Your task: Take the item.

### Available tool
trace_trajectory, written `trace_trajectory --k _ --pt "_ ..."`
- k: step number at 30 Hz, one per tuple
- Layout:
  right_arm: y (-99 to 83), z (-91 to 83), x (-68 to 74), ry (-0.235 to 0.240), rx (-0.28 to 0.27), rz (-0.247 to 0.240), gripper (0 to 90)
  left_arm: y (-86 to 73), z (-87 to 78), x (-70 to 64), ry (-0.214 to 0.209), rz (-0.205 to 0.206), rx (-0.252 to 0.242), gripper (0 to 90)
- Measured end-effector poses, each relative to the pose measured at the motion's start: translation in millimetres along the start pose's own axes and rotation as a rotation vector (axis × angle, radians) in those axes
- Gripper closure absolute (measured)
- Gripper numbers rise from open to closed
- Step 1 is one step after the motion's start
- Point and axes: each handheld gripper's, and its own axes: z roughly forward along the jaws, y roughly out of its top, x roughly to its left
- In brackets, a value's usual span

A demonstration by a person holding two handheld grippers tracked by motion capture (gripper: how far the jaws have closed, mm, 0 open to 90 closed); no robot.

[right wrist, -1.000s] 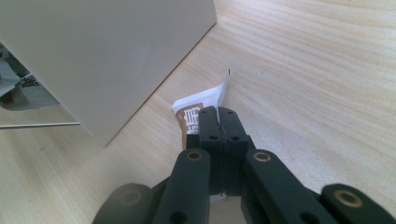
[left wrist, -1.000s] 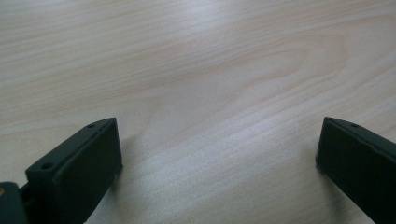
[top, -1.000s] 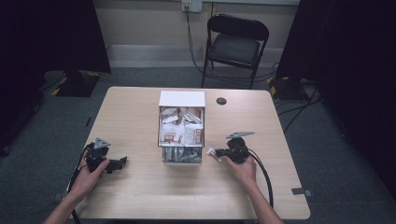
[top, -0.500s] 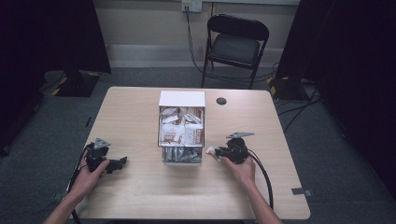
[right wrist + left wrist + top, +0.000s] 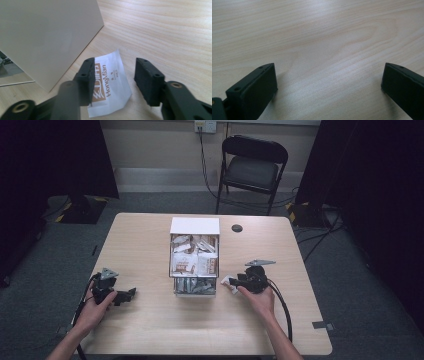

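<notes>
Resting place: a pale wooden desk [image 5: 150,330] carries everything, seen from the high view
Left tool: the left tool [image 5: 120,296] lies low over the desk at its near left corner, held in the person's left hand [image 5: 92,307]; in the left gripper view its two black jaws stand wide apart with bare wood grain between them, holding nothing
Right tool: the right tool [image 5: 231,283] sits just right of the box, held in the right hand [image 5: 260,297]; in the right gripper view its jaws are parted, one on each side of the packet, and whether either jaw touches it I cannot tell
Packet: a small white packet [image 5: 110,85] with brown print reading "HongMian" lies flat on the desk between those jaws, just beside the box's side wall; in the high view it shows as a white scrap [image 5: 227,281] at the tool's tip
Box: a white box [image 5: 195,226] stands mid-desk, open towards the camera, with many small packets [image 5: 192,262] stacked in it on two levels
Beyond the desk: a black folding chair [image 5: 252,167] stands on the grey floor behind
</notes>
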Motion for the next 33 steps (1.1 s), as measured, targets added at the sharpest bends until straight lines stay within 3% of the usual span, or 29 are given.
trace_trajectory --k 2,9,13,19,33 --pt "0.4 -0.9 0.2 0.012 -0.019 -0.005 41.5 0.0 0.0 0.0 0.000 0.000 0.000 0.0" --pt "5.1 -8.5 0.5 -0.027 -0.048 0.020 21.0 0.0 0.0 0.0 0.000 0.000 0.000 0.0" --pt "7.6 -18.3 -1.9 -0.037 -0.078 0.043 17.5 0.0 0.0 0.0 0.000 0.000 0.000 0.0" --pt "10.3 -35.1 -3.5 -0.046 -0.119 0.037 15.1 0.0 0.0 0.0 0.000 0.000 0.000 0.0" --pt "7.4 -73.4 -5.7 -0.109 -0.144 0.031 15.2 0.0 0.0 -0.1 0.000 -0.001 0.000 0.0"
